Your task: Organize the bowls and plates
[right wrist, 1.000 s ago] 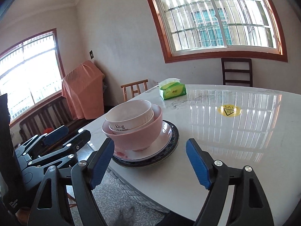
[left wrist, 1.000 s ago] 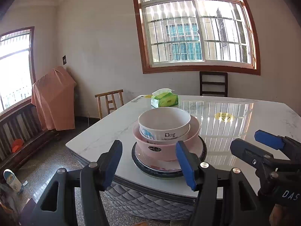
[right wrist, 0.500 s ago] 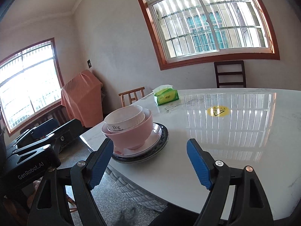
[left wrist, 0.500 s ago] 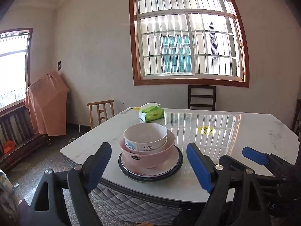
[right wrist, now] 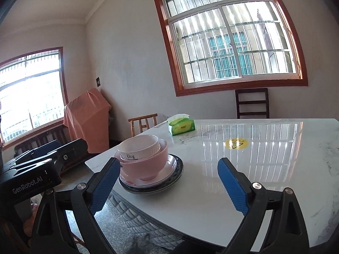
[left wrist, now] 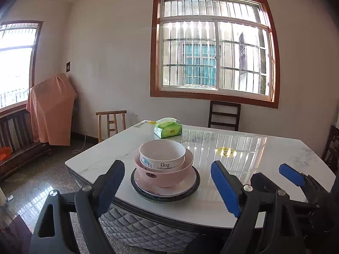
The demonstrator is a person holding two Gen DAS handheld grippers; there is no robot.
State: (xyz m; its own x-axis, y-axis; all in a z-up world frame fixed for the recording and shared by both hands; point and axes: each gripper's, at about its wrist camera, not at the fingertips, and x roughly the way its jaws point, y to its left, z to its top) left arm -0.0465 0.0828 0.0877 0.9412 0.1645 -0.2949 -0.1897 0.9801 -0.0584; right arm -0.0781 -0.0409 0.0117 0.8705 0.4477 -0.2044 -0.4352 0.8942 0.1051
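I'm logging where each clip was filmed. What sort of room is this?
Most likely a home dining room: a marble-topped table with wooden chairs around it, stacked bowls on plates, and a tissue pack under barred windows.

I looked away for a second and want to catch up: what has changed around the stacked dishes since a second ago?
Both grippers drew back from the table: the left gripper no longer flanks the stack closely, and the right gripper also retreated. Both remain open and empty. The white bowl, pink bowl and plates stayed stacked in place; the tissue pack is unmoved.
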